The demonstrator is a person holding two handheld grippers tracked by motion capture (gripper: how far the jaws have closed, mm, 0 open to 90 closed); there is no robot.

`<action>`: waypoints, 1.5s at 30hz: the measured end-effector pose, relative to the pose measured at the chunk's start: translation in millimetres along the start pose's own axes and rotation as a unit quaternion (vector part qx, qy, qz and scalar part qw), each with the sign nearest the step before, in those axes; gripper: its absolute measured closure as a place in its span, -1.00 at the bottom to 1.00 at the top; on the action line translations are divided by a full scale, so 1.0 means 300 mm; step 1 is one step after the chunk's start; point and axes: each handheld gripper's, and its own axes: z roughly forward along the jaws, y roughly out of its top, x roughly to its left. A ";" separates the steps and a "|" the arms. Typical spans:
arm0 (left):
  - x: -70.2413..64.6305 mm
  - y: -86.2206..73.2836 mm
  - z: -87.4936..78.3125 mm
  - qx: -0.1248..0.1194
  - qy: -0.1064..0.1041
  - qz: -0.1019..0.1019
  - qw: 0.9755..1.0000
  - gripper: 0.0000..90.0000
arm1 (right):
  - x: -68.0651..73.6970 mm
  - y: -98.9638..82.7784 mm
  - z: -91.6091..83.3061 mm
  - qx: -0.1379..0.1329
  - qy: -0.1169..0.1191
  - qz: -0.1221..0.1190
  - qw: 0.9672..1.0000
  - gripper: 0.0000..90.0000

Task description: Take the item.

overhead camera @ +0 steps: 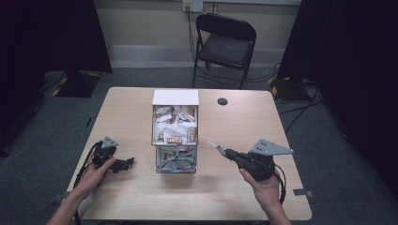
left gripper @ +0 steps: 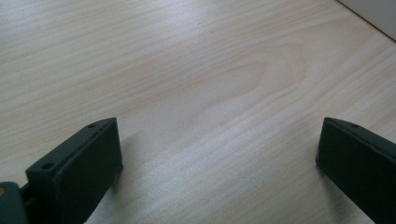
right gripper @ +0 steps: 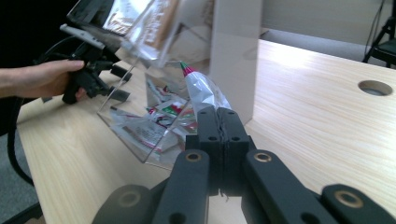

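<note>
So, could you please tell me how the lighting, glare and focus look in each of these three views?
High view: the table is evenly lit, dark panels at both sides, slightly soft overall. Left gripper view: sharp wood grain with pale sheen at the top, soft shadows beside the open jaws. Right gripper view: the silver packet glints, the clear dispenser reflects light, and the left gripper looks blurred.

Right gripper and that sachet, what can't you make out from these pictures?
- Sachet: print unreadable in the right gripper view; its lower end is hidden inside the shut right gripper.
- In the high view the sachet is too small to read.
- Dispenser: its top is cut off by the upper edge.
- Left gripper: body cut off by the bottom edge.
</note>
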 end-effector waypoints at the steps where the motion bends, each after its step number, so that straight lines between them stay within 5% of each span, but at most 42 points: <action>1: 0.000 0.000 0.000 0.000 0.000 0.001 1.000 -1.00 | -0.008 -0.001 -0.005 -0.003 -0.001 0.006 1.000 0.98; 21: 0.001 0.001 0.000 0.000 0.001 0.002 1.000 -1.00 | -0.152 -0.032 -0.034 0.003 -0.050 0.048 0.998 0.98; 31: 0.001 0.001 0.000 0.000 0.000 0.001 1.000 -1.00 | -0.244 -0.014 -0.010 0.025 -0.081 0.046 0.995 0.98; 36: 0.001 0.001 0.000 0.000 0.000 0.001 1.000 -1.00 | -0.314 -0.038 0.020 0.037 -0.099 0.063 0.992 0.98; 45: 0.001 0.001 0.000 0.000 0.000 0.001 1.000 -1.00 | -0.353 -0.072 0.079 0.064 -0.113 0.060 0.990 0.98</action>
